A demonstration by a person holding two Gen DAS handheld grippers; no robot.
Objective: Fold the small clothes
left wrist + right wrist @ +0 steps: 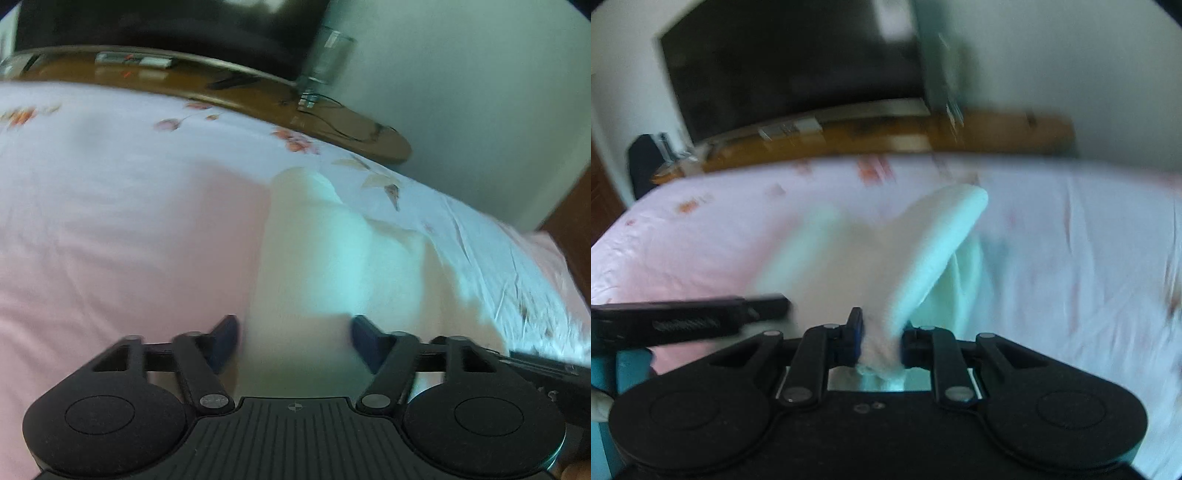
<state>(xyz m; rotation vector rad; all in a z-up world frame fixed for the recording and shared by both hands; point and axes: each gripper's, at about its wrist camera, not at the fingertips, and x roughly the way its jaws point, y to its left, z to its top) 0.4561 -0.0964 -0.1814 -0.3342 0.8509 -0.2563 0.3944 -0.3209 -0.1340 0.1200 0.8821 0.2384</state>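
From the left wrist, the left gripper stands open, jaws astride one pale garment lying on the floral bedsheet, its pads not pressing it; one glass stands on the wooden shelf beyond. From the right wrist, the right gripper is clamped on a bunched edge of that single garment, lifting a flap off the sheet. The thin pinch could slip, dropping the fold crooked.

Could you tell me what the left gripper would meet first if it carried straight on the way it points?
Probably the white cloth lying on the bed; the left gripper stands open over it, though blur hides the gap.
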